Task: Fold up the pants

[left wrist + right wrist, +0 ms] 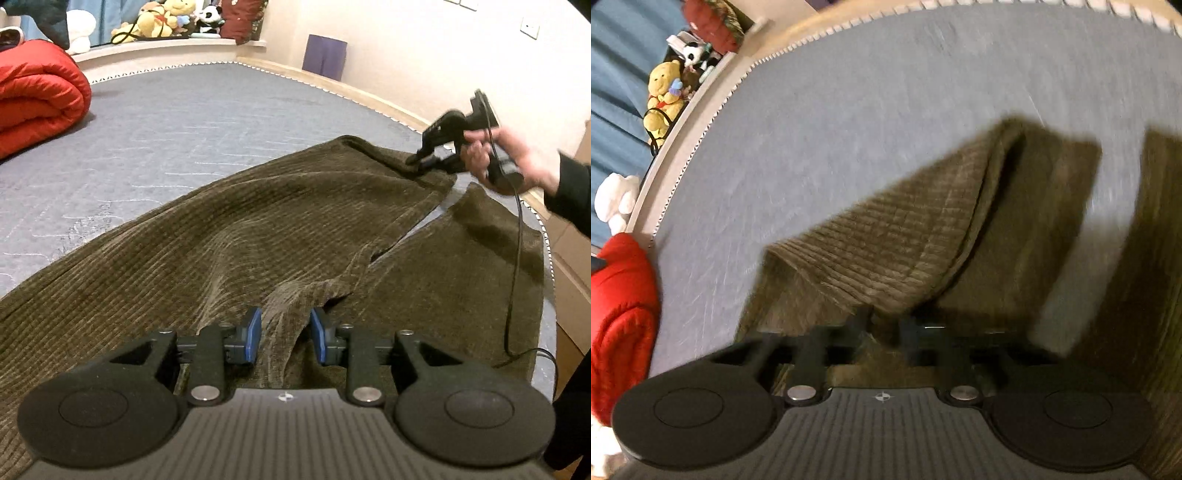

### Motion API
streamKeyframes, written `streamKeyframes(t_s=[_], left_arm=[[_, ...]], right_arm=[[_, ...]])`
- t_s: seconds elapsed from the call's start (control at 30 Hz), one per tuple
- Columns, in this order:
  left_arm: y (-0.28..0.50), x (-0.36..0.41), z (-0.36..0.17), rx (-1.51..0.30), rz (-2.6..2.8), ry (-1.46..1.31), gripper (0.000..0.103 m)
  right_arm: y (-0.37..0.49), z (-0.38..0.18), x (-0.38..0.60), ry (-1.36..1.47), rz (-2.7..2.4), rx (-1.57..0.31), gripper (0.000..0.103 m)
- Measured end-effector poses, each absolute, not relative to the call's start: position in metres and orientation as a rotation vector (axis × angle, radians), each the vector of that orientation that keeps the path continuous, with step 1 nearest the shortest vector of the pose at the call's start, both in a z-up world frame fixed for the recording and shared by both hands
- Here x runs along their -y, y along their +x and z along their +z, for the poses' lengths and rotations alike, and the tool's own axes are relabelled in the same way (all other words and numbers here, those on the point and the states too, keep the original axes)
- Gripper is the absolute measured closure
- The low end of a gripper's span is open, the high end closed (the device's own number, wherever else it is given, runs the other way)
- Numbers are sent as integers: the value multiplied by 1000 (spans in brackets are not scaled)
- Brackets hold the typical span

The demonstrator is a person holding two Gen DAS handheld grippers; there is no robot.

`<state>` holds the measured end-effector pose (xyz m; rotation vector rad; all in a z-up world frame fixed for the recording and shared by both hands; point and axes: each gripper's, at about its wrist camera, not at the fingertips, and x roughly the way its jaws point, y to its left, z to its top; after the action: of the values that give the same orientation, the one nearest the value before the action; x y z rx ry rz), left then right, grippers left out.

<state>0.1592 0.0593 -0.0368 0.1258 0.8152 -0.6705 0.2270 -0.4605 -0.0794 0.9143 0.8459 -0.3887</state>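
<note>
Olive-brown corduroy pants (pixel 229 221) lie spread on a grey-blue mattress (pixel 177 118). My left gripper (pixel 285 334) has its blue pads (pixel 253 332) on either side of a raised ridge of the pants' cloth near the crotch, pinching it. My right gripper (pixel 424 157), held in a hand, is shut on the hem end of the far leg and lifts it. In the blurred right wrist view the lifted leg end (pixel 886 236) hangs folded from the right gripper (pixel 882 321). The other leg (pixel 461 266) lies flat at the right.
A rolled red quilt (pixel 37 99) lies on the mattress at the far left. Stuffed toys (pixel 162 18) sit on a ledge behind. The mattress edge and wall run along the right. A black cable (pixel 517 258) hangs from the right gripper.
</note>
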Motion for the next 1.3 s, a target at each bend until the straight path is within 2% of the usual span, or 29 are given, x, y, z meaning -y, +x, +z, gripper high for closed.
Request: streamKeyframes(t_s=[0.13, 0.2, 0.27, 0.3, 0.33, 0.43, 0.63, 0.8, 0.87, 1.0, 1.07, 1.13, 1.23, 1.27, 1.3], left_arm=[[162, -62, -38, -799, -641, 130, 72], [163, -65, -37, -794, -637, 107, 71], [164, -71, -34, -781, -640, 64, 68], [165, -75, -32, -774, -645, 42, 68], [167, -79, -28, -766, -652, 16, 65], [172, -97, -17, -737, -649, -68, 55], [196, -194, -3, -739, -287, -199, 55], [189, -307, -18, -764, 269, -370, 55], [181, -337, -27, -789, 420, -464, 50], [169, -364, -44, -838, 475, -733, 24], [170, -365, -48, -855, 433, -815, 18], [176, -360, -50, -880, 395, -794, 18], [187, -352, -52, -909, 371, -665, 20], [190, -347, -51, -906, 363, -615, 26], [194, -342, -48, -905, 356, -553, 48]], right_arm=[[266, -46, 478, 878, -471, -807, 87], [282, -26, 501, 950, -503, -674, 83], [297, -3, 520, 911, -485, -501, 59], [301, 4, 527, 874, -490, -454, 42], [302, 6, 532, 858, -513, -444, 40], [293, -9, 522, 827, -471, -481, 40], [275, -57, 453, 592, -235, -629, 40], [252, -61, 374, 362, -23, -666, 40], [253, -52, 338, 240, 79, -652, 40], [271, -24, 270, 48, 251, -636, 40], [286, -16, 236, 9, 334, -689, 40], [300, -16, 201, -58, 408, -730, 36], [307, -27, 155, -208, 453, -787, 35], [308, -32, 141, -229, 465, -814, 35], [308, -36, 131, -243, 481, -844, 39]])
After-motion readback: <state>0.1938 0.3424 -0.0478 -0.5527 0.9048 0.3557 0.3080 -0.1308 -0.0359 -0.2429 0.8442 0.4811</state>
